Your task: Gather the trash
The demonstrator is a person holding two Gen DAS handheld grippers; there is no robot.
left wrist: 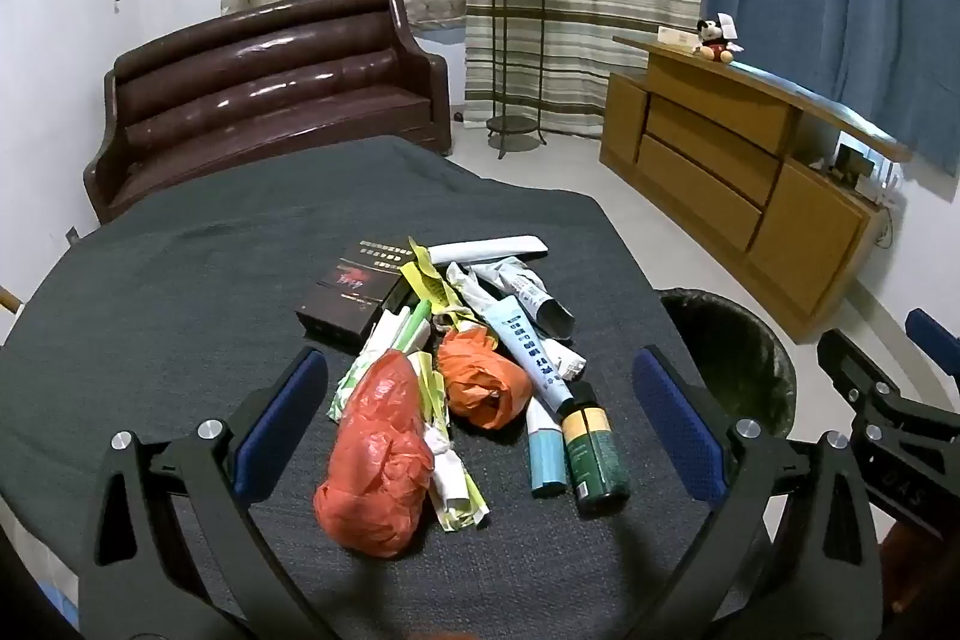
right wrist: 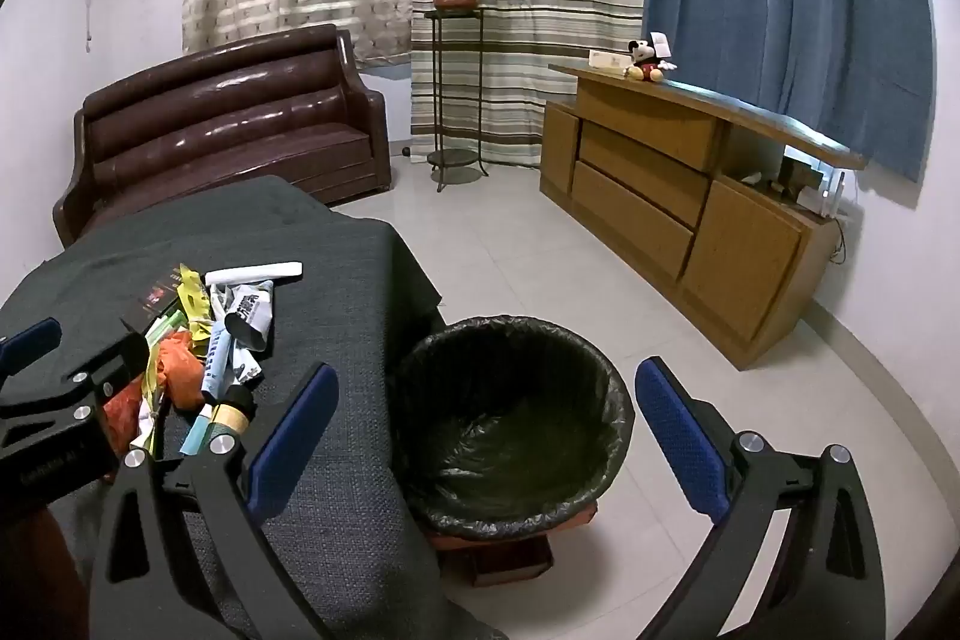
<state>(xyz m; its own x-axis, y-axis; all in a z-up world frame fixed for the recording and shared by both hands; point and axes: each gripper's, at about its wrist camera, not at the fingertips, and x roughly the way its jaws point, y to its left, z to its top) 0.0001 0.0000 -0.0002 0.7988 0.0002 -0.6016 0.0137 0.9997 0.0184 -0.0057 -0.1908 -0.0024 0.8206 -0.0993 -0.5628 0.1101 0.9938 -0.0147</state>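
A heap of trash lies on the dark grey tablecloth (left wrist: 150, 316): two crumpled orange plastic bags (left wrist: 375, 451), a second one (left wrist: 483, 385), a green bottle (left wrist: 594, 451), a light blue tube (left wrist: 528, 346), a dark box (left wrist: 351, 295), white and yellow wrappers (left wrist: 429, 274). My left gripper (left wrist: 480, 400) hovers open above the heap, nothing between its blue pads. My right gripper (right wrist: 480, 412) is open over the black-lined bin (right wrist: 510, 424), which stands on the floor beside the table. The left gripper (right wrist: 66, 388) shows at the left edge of the right wrist view.
A brown leather sofa (left wrist: 270, 88) stands behind the table. A wooden sideboard (right wrist: 690, 196) runs along the right wall with a plush toy (right wrist: 645, 61) on top. A plant stand (right wrist: 453, 82) is by the curtains. Pale tiled floor (right wrist: 540, 268) lies between table and sideboard.
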